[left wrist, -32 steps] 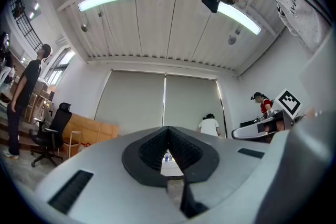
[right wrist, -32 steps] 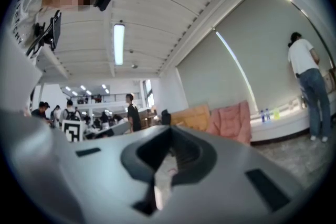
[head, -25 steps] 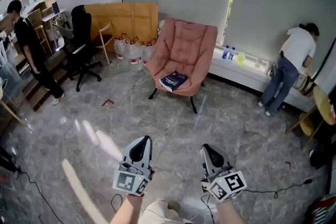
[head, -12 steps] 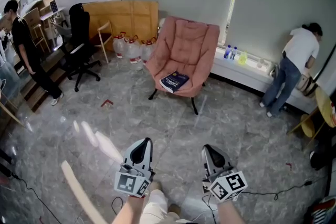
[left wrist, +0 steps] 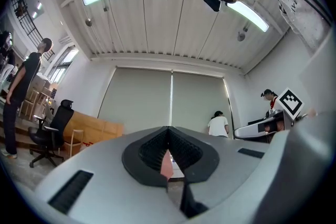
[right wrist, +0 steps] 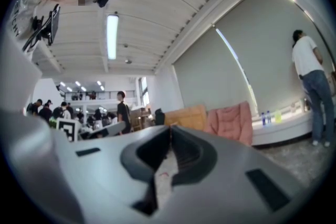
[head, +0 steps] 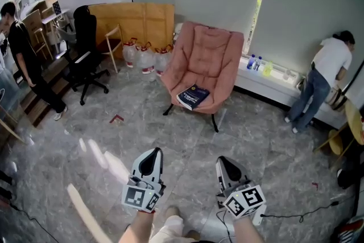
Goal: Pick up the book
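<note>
The left fingers are closed tip to tip with nothing between them; the left gripper view shows only a thin slit below the joined tips. The right fingers are closed the same way and empty, their tips pressed together in the right gripper view. The two pairs sit side by side, apart from each other, each pointing forward above the grey stone floor. Behind each pair sits its marker cube, left and right, and a hand holds each tool from below.

The book, dark blue, lies well ahead of both pairs of fingers, roughly on the line between them. It rests flat on the front of the seat of a pink armchair, untouched.

Ahead and to the left of the left fingers stand a black office chair and a person in black. Beside the armchair, on its left, water jugs stand before a brown board. Ahead and to the right of the right fingers, a person in a white shirt bends over a window ledge that carries bottles. A black cable lies on the floor just right of the right fingers.
</note>
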`<state>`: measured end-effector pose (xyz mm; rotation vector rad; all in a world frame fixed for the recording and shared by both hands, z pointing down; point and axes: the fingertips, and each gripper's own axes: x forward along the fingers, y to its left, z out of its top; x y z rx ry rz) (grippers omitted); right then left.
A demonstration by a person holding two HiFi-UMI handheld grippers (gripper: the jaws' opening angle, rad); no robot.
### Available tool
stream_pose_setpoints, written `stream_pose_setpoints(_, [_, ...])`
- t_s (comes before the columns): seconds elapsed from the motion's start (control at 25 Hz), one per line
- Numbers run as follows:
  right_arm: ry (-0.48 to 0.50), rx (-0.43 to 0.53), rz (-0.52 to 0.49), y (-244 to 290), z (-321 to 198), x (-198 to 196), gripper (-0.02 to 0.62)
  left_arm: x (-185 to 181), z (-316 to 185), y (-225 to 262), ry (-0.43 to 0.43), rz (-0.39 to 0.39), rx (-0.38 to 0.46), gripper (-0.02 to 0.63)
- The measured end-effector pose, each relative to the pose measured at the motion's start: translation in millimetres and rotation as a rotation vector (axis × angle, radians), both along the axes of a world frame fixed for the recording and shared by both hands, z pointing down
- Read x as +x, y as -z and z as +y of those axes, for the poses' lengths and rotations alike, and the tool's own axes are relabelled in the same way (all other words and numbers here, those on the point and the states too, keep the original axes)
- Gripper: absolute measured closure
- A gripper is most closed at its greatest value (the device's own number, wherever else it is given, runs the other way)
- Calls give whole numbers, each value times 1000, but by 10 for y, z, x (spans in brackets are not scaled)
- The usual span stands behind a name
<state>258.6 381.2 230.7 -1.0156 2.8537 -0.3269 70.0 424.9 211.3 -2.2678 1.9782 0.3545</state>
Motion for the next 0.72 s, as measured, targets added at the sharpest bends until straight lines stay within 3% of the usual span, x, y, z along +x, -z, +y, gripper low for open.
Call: stream_pose_setpoints(0.72, [-43, -30, -15, -148, -537, -770, 581, -811, -574, -94, -22, 0, -12, 598])
